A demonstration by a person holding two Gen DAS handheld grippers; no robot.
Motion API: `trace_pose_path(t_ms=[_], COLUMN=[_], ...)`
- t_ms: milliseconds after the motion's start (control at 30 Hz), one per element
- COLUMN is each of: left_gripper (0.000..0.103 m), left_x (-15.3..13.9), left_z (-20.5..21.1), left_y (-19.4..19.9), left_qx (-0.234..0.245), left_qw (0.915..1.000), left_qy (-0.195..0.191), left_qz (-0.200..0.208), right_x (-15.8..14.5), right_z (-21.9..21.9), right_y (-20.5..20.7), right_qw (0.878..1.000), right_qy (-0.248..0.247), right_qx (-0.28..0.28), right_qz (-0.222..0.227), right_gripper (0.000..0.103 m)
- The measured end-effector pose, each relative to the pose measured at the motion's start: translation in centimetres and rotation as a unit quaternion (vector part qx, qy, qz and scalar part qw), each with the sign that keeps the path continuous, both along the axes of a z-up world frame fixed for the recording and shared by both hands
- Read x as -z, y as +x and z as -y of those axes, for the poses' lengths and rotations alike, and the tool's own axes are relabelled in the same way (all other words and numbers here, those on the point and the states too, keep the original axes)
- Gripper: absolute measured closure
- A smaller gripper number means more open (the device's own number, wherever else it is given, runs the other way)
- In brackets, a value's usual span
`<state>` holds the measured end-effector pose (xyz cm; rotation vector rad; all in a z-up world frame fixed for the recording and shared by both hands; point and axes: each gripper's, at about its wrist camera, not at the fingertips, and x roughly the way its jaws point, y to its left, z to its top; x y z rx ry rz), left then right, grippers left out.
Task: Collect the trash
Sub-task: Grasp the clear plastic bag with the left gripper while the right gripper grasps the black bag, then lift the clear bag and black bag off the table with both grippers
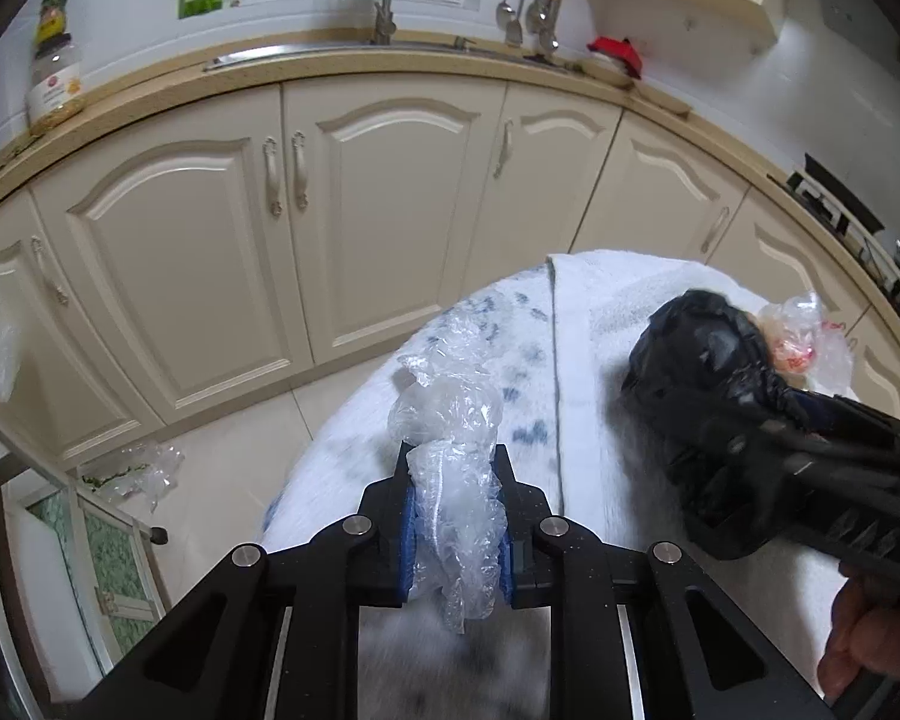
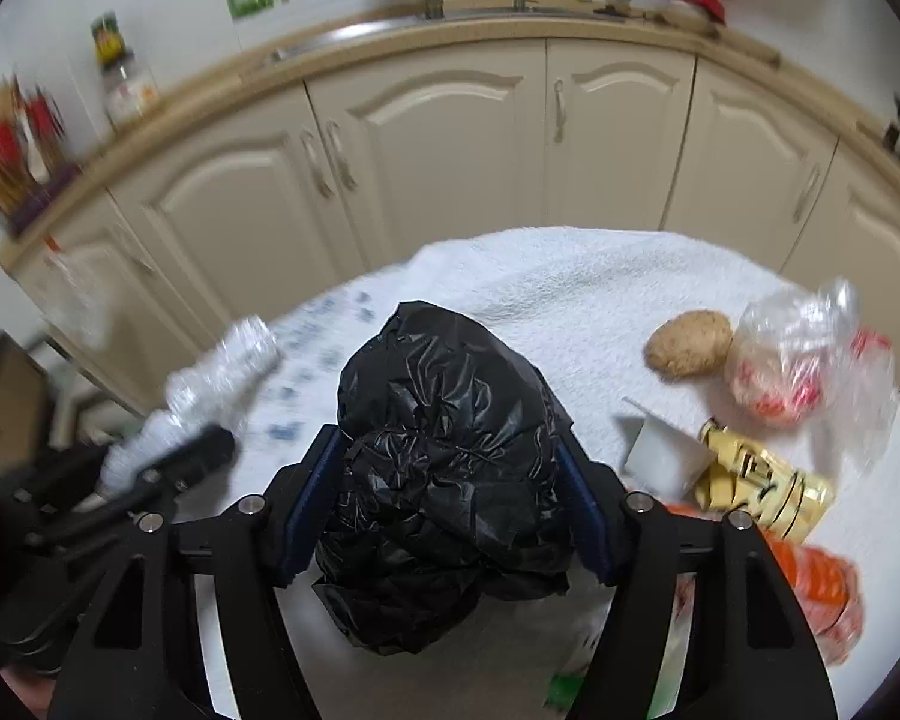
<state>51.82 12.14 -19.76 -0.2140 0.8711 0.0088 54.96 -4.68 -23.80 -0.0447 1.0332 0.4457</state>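
My left gripper is shut on a crumpled wad of clear plastic wrap, held just above the white towel-covered table. To its right, my right gripper has its blue pads against both sides of a crumpled black plastic bag that sits on the towel. In the left wrist view the black bag shows in the right gripper's fingers, with a hand below it. In the right wrist view the left gripper appears blurred at the left, carrying the clear plastic wrap.
Right of the black bag lie a brown potato-like lump, a clear bag with red print, a white card, a yellow packet and an orange wrapper. Cream cabinets stand behind the table. More clear plastic lies low at the left.
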Motion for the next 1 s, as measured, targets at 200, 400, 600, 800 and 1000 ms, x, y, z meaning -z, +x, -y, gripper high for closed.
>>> trace_pose_path(t_ms=[200, 400, 600, 800, 1000], left_gripper=[0.086, 0.086, 0.086, 0.086, 0.086], left_x=[-2.3, -5.0, -7.6, -8.1, -9.1], left_z=[0.6, 2.6, 5.7, 9.5, 11.6], left_y=[0.3, -1.3, -2.7, -7.2, -14.0], left_qx=[0.003, 0.016, 0.036, 0.066, 0.098], left_qw=[0.9997, 0.9982, 0.9953, 0.9915, 0.9860], left_qy=[-0.003, -0.001, 0.003, 0.002, 0.004], left_qz=[0.024, 0.057, 0.090, 0.112, 0.135], right_x=[-3.5, -6.7, -9.0, -11.6, -13.4], right_z=[2.0, 5.3, 10.5, 16.3, 21.9], right_y=[-3.1, -6.9, -10.3, -14.1, -17.6], right_qw=[0.999, 0.997, 0.993, 0.986, 0.978], right_qy=[0.045, 0.067, 0.095, 0.105, 0.116], right_qx=[-0.001, 0.011, 0.046, 0.089, 0.132], right_qz=[0.023, 0.044, 0.059, 0.089, 0.114], right_gripper=[0.035, 0.035, 0.035, 0.035, 0.035])
